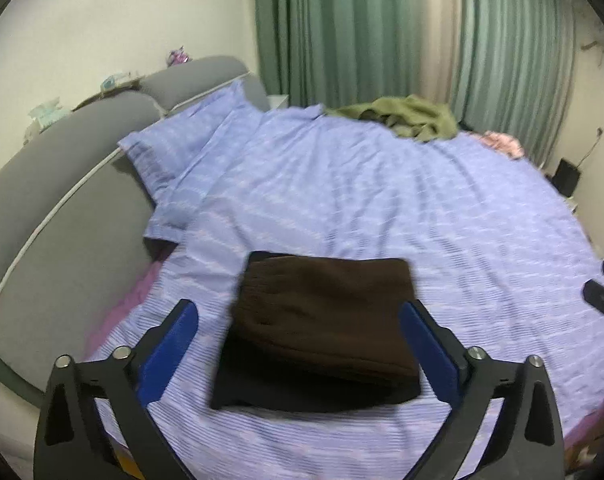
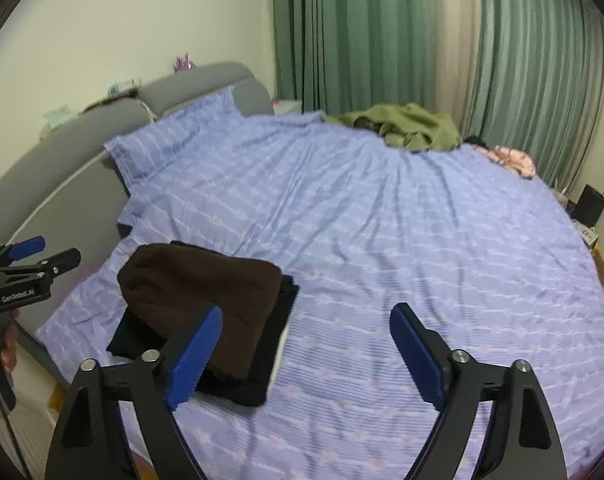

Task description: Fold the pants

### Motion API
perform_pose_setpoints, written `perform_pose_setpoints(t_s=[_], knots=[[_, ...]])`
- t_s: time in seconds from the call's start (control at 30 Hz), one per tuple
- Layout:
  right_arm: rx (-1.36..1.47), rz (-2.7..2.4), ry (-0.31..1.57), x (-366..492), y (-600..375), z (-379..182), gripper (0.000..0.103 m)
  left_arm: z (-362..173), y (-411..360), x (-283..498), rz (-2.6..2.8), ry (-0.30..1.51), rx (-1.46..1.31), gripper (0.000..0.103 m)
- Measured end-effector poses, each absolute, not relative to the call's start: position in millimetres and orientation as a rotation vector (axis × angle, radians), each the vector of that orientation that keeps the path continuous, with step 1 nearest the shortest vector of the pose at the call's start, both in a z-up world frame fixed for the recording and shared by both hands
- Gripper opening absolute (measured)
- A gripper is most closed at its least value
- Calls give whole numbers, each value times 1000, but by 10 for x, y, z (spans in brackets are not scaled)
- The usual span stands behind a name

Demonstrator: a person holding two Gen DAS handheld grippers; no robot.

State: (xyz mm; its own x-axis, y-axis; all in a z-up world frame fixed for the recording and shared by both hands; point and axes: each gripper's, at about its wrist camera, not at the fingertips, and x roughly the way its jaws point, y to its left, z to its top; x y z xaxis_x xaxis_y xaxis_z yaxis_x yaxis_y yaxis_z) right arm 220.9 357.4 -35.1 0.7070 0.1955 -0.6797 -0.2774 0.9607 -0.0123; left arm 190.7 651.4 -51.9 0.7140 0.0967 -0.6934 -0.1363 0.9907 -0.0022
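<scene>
My left gripper (image 1: 297,316) and right gripper (image 2: 306,324), both spread apart and empty, hover over the folded brown pants (image 1: 322,320) at lower centre on the bed (image 1: 382,184); soft, thick, light, they're best pinched through the stacked edge.

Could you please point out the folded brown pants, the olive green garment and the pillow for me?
folded brown pants (image 1: 326,312): left wrist view, middle of top fold.
olive green garment (image 2: 406,126): right wrist view, centre of crumpled heap.
pillow (image 1: 181,148): left wrist view, middle of its striped cover.
</scene>
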Motion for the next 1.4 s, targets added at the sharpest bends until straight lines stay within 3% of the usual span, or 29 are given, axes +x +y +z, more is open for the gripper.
perform_pose_setpoints(t_s=[0.67,0.93,1.4], knots=[[6,227,661,659,1001,172,89,107,3417,451,27,621,-13,103],[5,228,639,188,452,314,89,254,2761,29,2,600,14,103],[33,176,603,-314,-16,407,89,463,2342,-310,-62,558,53,103]])
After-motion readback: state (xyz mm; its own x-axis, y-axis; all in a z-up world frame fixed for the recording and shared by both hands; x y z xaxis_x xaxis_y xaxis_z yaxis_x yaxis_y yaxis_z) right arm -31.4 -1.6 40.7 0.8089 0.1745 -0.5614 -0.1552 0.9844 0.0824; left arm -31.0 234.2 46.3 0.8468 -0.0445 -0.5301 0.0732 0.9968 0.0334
